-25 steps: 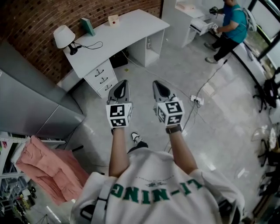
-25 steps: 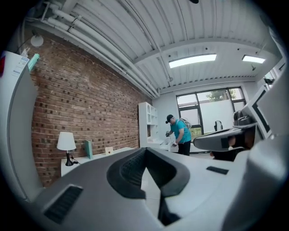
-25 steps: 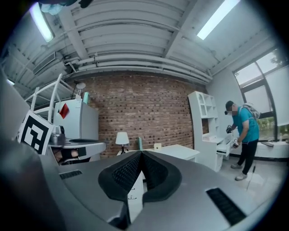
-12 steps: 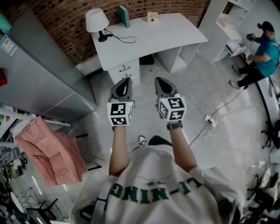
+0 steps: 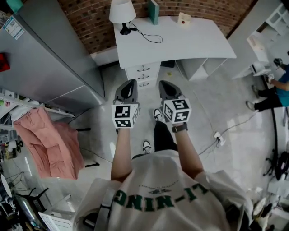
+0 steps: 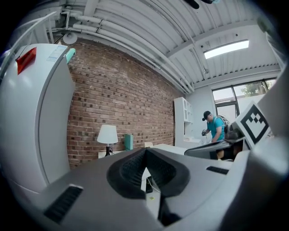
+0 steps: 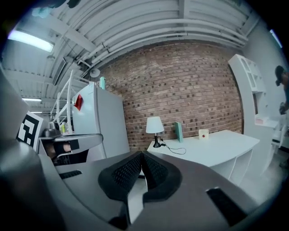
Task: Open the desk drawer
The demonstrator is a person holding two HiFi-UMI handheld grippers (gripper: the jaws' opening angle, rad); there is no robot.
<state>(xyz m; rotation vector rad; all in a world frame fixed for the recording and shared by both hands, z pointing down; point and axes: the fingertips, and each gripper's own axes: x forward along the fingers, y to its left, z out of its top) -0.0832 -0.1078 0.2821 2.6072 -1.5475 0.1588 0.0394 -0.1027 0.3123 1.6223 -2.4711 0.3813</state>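
White desk [image 5: 180, 43] seen backed against one brick wall [image 5: 90, 22]. Counted on its top: one lamp [image 5: 122, 11] with a black cord, one teal book [image 5: 153, 11] standing upright, one small box [image 5: 184, 20] with a red dot. Found under the desk's left end one drawer stack [image 5: 143, 76] of three drawers, each with a dark handle, all three shut flush. Held out two grippers side by side over the pale floor [image 5: 203, 103], short of the drawers and touching nothing. Saw the left gripper [image 5: 130, 82] clenched, tips pressed together, nothing between them; saw the right gripper [image 5: 161, 84] clenched likewise and just as empty. Pointed both toward the desk. Noted one grey fridge [image 5: 54, 58] left of the desk, one pink cloth [image 5: 47, 144] draped at the lower left, one power strip [image 5: 220, 137] on the floor at the right with its cable, and one person [image 5: 282, 85] in a teal top at the far right edge.
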